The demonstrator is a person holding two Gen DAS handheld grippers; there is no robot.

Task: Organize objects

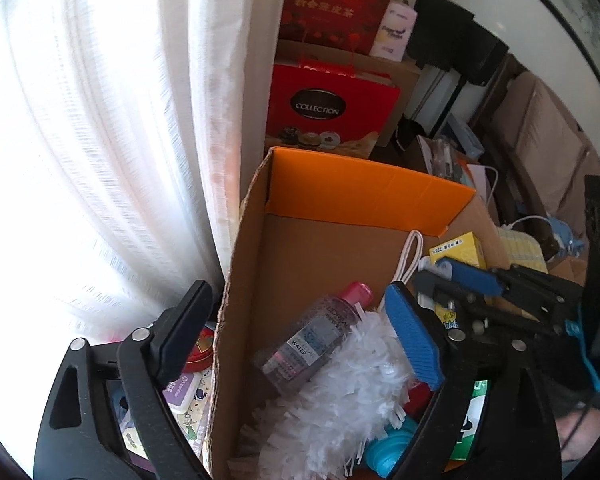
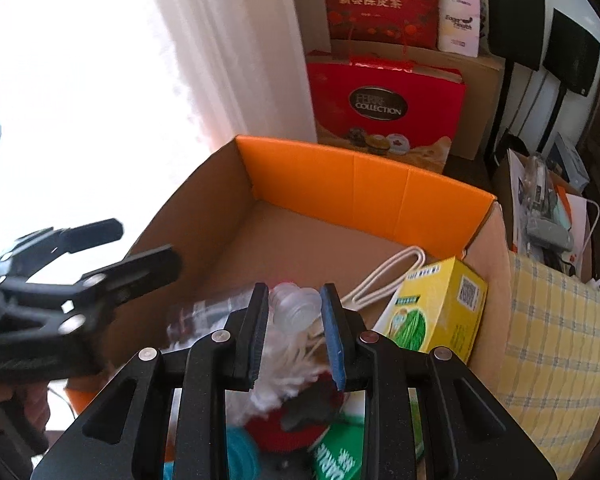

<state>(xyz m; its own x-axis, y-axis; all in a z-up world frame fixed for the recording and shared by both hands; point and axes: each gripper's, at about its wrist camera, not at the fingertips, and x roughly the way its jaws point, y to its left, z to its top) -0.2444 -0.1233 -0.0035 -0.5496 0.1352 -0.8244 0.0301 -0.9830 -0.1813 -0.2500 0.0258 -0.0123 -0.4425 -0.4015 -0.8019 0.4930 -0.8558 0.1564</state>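
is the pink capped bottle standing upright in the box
No, the pink-capped bottle lies on its side on the floor of the cardboard box, against the white duster.

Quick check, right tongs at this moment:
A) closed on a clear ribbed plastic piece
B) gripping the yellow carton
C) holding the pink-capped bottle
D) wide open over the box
A: in the right wrist view the right tongs stand narrow with a clear ribbed plastic piece between the pads; the yellow carton sits apart to the side, and the pink-capped bottle lies in the cardboard box.
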